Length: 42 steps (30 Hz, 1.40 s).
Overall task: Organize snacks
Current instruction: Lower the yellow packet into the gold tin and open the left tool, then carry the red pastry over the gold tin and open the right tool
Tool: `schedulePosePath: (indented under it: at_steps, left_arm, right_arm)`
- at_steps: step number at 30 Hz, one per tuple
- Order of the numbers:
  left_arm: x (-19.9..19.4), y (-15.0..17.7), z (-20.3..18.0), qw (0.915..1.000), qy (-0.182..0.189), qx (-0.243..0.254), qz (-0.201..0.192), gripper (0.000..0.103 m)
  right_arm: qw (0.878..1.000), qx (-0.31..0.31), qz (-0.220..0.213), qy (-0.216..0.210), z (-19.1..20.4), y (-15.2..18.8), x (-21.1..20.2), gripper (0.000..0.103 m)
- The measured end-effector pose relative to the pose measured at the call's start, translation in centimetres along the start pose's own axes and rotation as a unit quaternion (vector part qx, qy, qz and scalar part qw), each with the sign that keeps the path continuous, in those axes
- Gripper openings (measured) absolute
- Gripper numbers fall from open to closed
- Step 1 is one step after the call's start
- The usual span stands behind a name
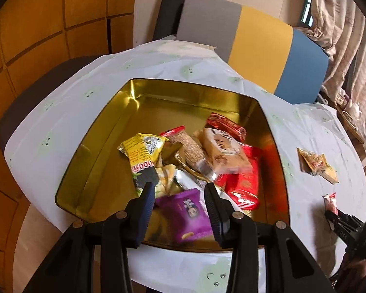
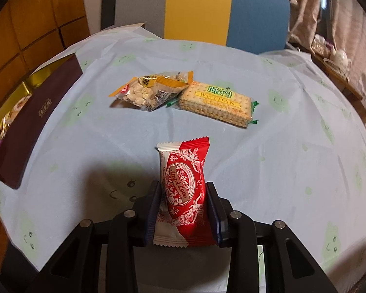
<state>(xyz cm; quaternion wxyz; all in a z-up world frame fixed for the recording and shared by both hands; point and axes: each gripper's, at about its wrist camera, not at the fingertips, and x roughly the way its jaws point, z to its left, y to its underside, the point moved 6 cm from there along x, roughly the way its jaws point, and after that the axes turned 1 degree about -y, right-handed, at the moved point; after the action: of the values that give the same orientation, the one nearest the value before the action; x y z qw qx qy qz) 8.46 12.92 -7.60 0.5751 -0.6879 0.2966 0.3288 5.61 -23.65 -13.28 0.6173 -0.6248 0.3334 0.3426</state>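
Note:
In the left wrist view a gold tin (image 1: 90,161) holds several snack packets. A purple packet (image 1: 186,213) lies loose in it just below my left gripper (image 1: 180,190), which hangs open above the tin's near edge. My right gripper (image 2: 184,190) is shut on a red and white Angel Love packet (image 2: 183,185), held upright above the tablecloth. It also shows at the right edge of the left wrist view (image 1: 330,201). Beyond it a bag of pale round snacks (image 2: 148,92) and a Weidan cracker pack (image 2: 217,103) lie on the cloth.
The tin shows dark maroon on the outside at the left of the right wrist view (image 2: 36,119). A pale cloth with green smiley faces (image 2: 280,146) covers the round table. A grey, yellow and blue chair (image 2: 200,7) stands behind. Curtains hang at right.

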Motion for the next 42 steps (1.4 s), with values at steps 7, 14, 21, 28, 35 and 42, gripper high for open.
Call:
schedulePosePath:
  at_steps: [7,14,21,28,35,42]
  left_arm:
    - [-1.0,-0.1,-0.2,0.9995,-0.007,0.016,-0.024,0.042]
    - [-1.4,0.1,0.4,0.9997,0.001,0.012,-0.022,0.042]
    - [-1.2,0.5,0.9,0.9998,0.007,0.001,-0.02,0.042]
    - [-1.1,0.8,1.9,0.9997,0.004,-0.017,-0.016,0.042]
    - [-1.2,1.2,2.0,0.9997,0.004,-0.013,-0.018,0.042]
    - [-1.0,1.3,1.9,0.9998,0.003,-0.016,-0.014,0.042]
  right_arm:
    - [0.999,0.042,0.01,-0.021,-0.3,-0.1,0.0,0.037]
    - [0.995,0.077,0.017,-0.065,0.5,-0.1,-0.4,0.035]
    - [0.993,0.078,0.016,-0.082,1.9,0.3,-0.3,0.035]
    - [0.992,0.069,0.019,-0.101,3.2,-0.2,-0.9,0.028]
    - [0.989,0.081,0.018,-0.119,3.3,-0.1,-1.1,0.028]
    - [0.987,0.041,0.001,-0.155,6.8,-1.4,-3.3,0.028]
